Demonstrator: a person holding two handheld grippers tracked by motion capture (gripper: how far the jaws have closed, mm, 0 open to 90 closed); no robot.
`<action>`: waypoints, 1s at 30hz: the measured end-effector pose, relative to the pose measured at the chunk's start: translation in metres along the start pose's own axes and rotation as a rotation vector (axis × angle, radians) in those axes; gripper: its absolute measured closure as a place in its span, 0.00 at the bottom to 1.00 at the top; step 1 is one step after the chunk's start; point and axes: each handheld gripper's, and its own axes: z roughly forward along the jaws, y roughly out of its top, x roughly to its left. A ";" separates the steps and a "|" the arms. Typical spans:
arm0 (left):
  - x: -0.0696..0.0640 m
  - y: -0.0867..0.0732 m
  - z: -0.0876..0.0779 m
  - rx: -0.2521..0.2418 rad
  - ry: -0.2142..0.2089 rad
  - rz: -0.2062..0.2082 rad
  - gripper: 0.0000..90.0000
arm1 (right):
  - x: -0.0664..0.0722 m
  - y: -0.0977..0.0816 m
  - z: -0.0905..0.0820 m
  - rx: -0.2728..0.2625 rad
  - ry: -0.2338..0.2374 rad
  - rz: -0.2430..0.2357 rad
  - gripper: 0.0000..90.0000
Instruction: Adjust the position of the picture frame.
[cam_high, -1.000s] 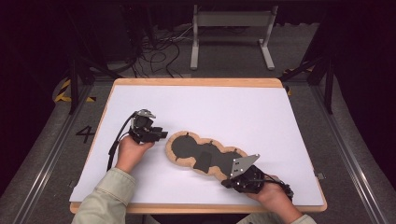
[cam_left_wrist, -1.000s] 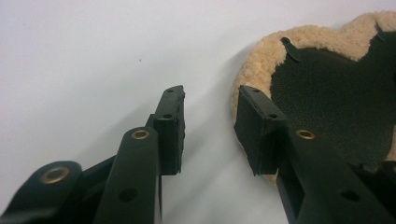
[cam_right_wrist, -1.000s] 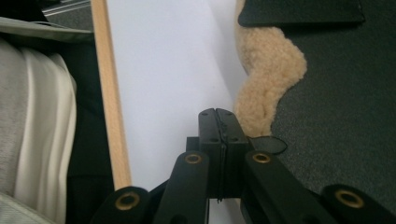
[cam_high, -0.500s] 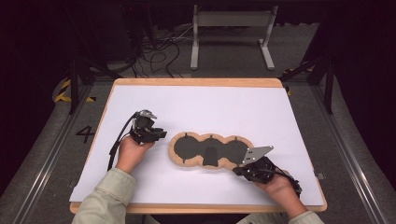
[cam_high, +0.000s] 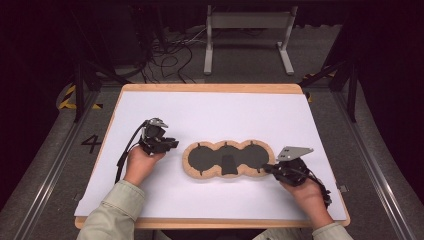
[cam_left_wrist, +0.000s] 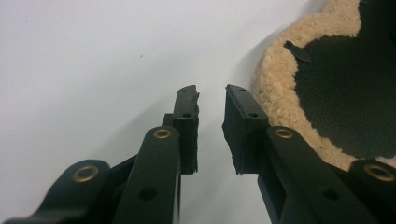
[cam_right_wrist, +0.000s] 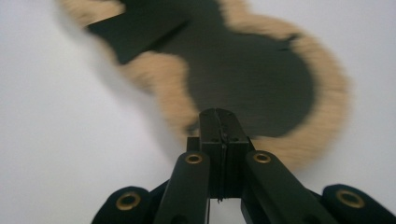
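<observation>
Right gripper (cam_high: 274, 170), lower right of the high view: jaws clenched on the rim of the three-lobed fleece-edged mat (cam_high: 228, 159), centre of the white table (cam_high: 210, 112). Judgement: drag low and slow, keeping the mat flat.

Left gripper (cam_high: 169, 145), centre left: jaws parted, empty, just beside the mat's end.

Right gripper view: pinch point on the fleece border. High view: a dark flap (cam_high: 228, 164) on the middle lobe.

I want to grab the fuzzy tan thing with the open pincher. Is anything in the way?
Nothing visible is. The left gripper has its jaws apart right beside the left end of the fuzzy tan piece, with bare white table between them. The right gripper is at the piece's other end, jaws shut.
</observation>
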 end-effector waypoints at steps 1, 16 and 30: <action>0.000 -0.001 -0.001 -0.001 0.001 0.001 0.83 | -0.006 -0.001 -0.003 -0.006 -0.044 0.024 1.00; 0.004 -0.022 -0.018 -0.006 0.021 -0.038 0.82 | -0.037 -0.003 0.021 0.093 -0.189 0.169 1.00; 0.004 -0.026 -0.026 -0.036 0.026 -0.044 0.76 | -0.019 0.016 0.034 0.064 -0.141 0.088 1.00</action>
